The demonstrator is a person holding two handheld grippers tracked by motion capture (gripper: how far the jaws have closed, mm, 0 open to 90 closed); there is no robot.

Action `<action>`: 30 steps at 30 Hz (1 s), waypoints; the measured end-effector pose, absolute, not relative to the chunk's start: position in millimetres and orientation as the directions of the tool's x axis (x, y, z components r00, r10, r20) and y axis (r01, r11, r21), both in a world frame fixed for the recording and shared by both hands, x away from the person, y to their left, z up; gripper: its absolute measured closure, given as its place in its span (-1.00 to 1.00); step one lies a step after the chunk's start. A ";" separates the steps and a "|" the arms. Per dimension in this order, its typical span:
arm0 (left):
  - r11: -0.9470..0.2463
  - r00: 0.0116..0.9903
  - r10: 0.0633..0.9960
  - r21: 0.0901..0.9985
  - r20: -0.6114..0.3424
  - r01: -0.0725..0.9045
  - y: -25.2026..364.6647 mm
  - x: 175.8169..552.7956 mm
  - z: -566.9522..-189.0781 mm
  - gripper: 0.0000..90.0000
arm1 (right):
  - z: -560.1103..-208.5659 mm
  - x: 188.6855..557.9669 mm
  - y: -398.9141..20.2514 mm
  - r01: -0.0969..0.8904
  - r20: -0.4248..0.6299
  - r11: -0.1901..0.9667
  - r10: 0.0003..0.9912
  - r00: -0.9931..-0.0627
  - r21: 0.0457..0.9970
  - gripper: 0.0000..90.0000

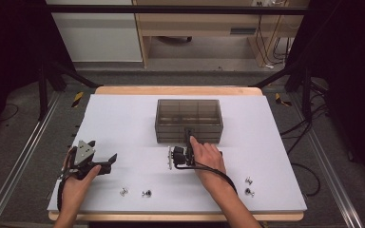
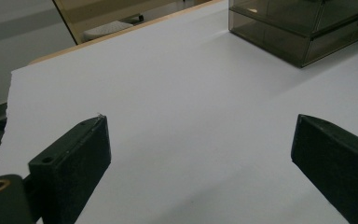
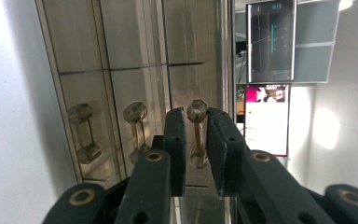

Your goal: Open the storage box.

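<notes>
At the centre of the high view, the right gripper [image 1: 188,135] has its jaws closed around a drawer handle [image 3: 197,133] of the smoky drawer box [image 1: 188,112], apparently ready to pull toward the table's near edge, while the left gripper [image 1: 105,160] idles wide open at lower left.

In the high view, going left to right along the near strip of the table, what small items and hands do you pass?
Left hand → first small metal piece → second small metal piece → right forearm → pair of small metal pieces near the right edge.
</notes>
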State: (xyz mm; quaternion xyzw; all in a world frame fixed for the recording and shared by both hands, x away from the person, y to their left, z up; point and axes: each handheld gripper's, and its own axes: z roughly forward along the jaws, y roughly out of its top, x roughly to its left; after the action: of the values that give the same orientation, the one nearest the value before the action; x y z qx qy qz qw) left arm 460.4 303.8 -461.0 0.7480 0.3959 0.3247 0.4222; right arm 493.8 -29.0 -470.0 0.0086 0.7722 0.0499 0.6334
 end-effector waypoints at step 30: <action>-0.343 0.489 0.857 0.886 0.160 0.312 297.9 459.6 -462.7 -0.89 | -469.6 459.5 -32.1 -0.035 -0.946 0.978 0.188 -0.264 0.204 0.36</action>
State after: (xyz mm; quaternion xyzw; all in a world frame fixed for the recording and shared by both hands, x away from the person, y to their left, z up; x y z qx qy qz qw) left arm 459.6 297.9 -462.7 0.7530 0.3882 0.3234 0.4215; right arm 459.5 -32.1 -469.6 0.0484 0.7897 0.0922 0.6046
